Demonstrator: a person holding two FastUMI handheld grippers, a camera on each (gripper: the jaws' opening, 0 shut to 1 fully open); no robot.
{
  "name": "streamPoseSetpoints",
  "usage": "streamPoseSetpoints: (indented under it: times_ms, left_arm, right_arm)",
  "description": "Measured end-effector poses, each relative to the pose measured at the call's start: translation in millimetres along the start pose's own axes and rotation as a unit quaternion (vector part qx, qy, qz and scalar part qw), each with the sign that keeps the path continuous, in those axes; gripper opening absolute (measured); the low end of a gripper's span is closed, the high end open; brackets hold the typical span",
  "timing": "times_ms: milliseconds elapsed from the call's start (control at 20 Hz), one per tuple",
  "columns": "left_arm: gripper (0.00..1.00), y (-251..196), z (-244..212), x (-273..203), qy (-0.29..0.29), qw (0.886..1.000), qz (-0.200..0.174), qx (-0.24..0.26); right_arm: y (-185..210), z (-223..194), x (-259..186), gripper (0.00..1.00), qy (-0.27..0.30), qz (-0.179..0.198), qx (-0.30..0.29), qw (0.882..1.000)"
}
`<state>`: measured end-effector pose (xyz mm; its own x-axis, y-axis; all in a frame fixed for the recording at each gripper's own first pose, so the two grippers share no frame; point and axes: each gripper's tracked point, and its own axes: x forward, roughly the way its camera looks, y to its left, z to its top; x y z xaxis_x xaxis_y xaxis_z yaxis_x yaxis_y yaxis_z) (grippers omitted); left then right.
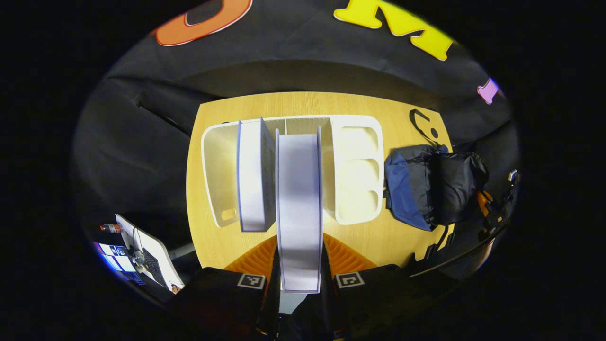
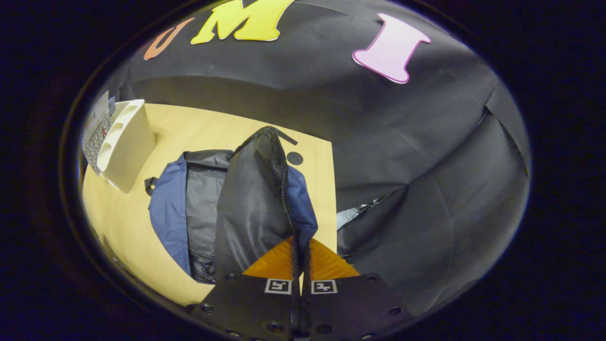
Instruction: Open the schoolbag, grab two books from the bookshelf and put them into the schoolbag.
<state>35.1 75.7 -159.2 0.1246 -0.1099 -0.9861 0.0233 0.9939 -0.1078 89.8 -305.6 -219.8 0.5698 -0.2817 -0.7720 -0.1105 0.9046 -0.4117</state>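
One navy-and-black schoolbag (image 2: 208,208) lies on the table (image 1: 393,237) at three o'clock of the white bookshelf (image 1: 355,170); right gripper (image 2: 300,265) pinches its flap (image 2: 255,189). Two white books: left gripper (image 1: 299,265) clamps one (image 1: 299,208), one (image 1: 253,175) shelved.

Black gripper (image 2: 300,265) body w/ 2 square tags, screws.
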Motion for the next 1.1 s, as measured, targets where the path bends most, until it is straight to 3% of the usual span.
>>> streamPoseSetpoints:
  times_ms: [50, 150, 300, 350, 600, 750, 1100]
  left_arm:
    - [0.40, 1, -2, -13, -0.010, 1.000, -0.005, -0.005]
    - [0.36, 4, -8, -44, -0.034, 0.999, -0.025, -0.025]
    - [0.39, 1, -17, -80, -0.058, 0.995, -0.062, -0.058]
    - [0.39, 2, -20, -87, -0.066, 0.993, -0.071, -0.065]
    - [0.39, -25, -31, -99, -0.095, 0.983, -0.128, -0.088]
    - [0.39, -56, -29, -107, -0.115, 0.972, -0.183, -0.093]
    - [0.38, -144, -28, -115, -0.148, 0.932, -0.319, -0.089]
  right_arm:
    - [1, 0, -1, 0.04, -0.001, -0.001, -0.003, 1.000]
    - [2, 0, -2, 0.00, -0.001, 0.000, -0.003, 1.000]
    - [4, 0, -4, 0.00, 0.000, 0.000, -0.006, 1.000]
    - [5, 0, -4, 0.04, -0.001, 0.000, -0.008, 1.000]
    - [8, 3, -11, 0.00, -0.001, -0.002, -0.016, 1.000]
    - [9, 3, -13, 0.00, -0.001, -0.005, -0.022, 1.000]
    - [9, 1, -11, 0.00, 0.006, -0.010, -0.023, 1.000]
